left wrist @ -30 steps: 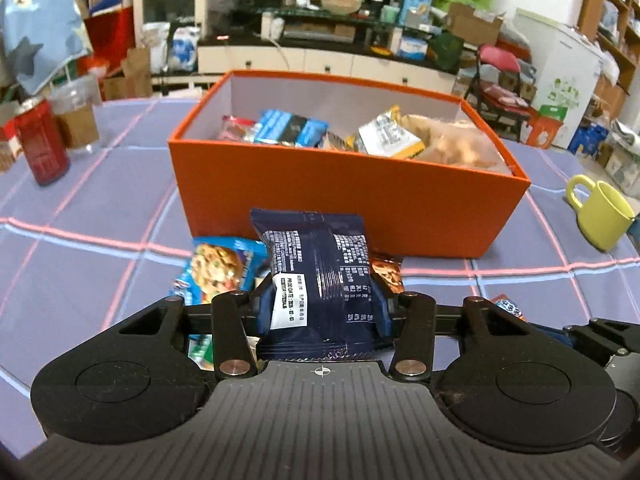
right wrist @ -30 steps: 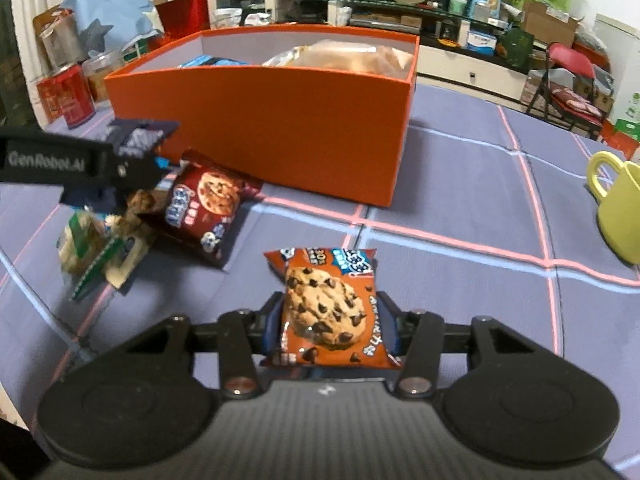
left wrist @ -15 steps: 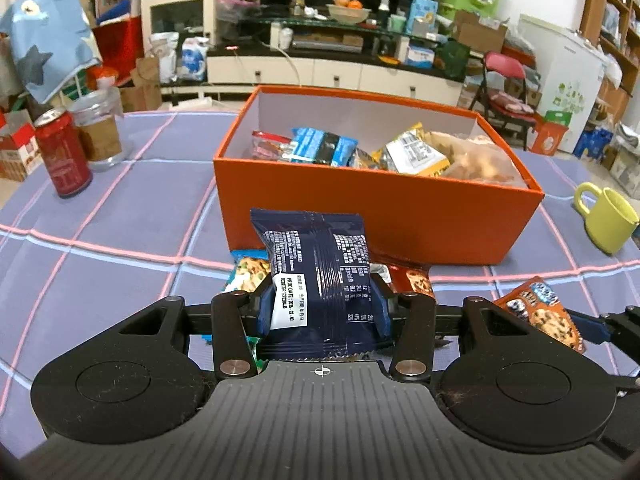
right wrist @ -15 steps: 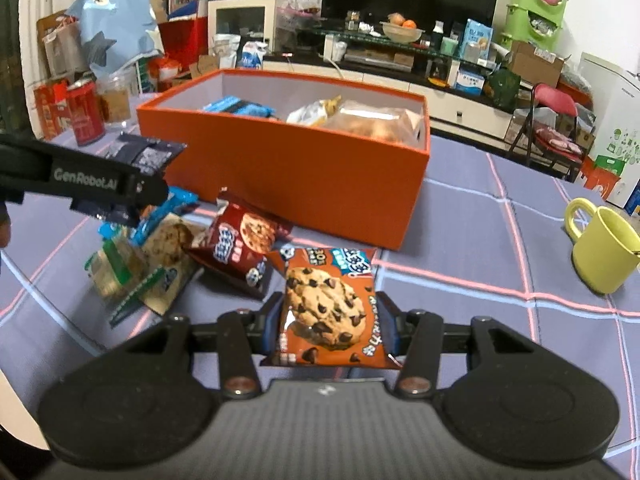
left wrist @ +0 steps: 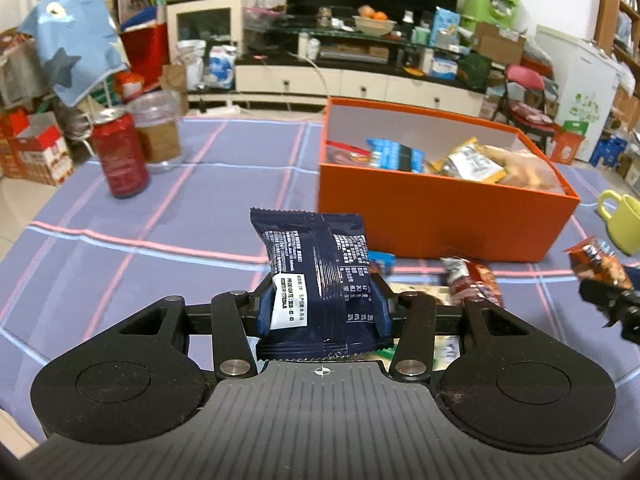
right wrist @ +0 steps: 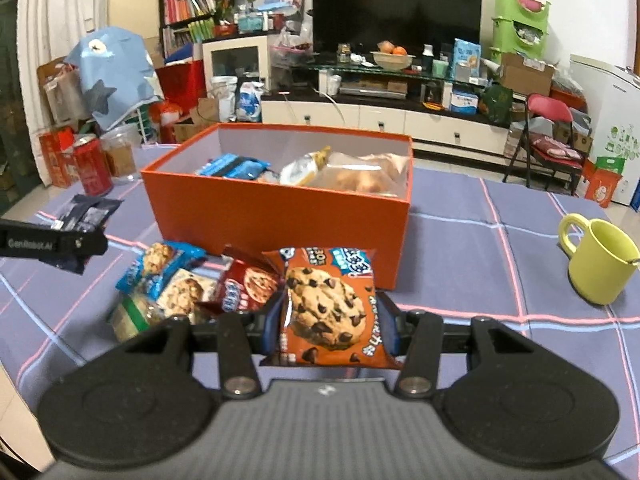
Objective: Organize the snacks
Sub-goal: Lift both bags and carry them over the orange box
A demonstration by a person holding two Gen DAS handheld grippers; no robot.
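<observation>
Black television (right wrist: pixel 396 12), white cabinet (right wrist: pixel 400 122), bookshelf (right wrist: pixel 188 4)

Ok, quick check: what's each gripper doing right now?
Left gripper: closed on the dark blue snack packet.
Right gripper: closed on the orange chocolate-chip cookie packet.

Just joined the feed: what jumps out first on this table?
The open orange cardboard box, mid-table, already holds snack packets. The right gripper grips an orange chocolate-chip cookie packet; the left gripper grips a dark blue snack packet. Loose packets lie before the box.
</observation>
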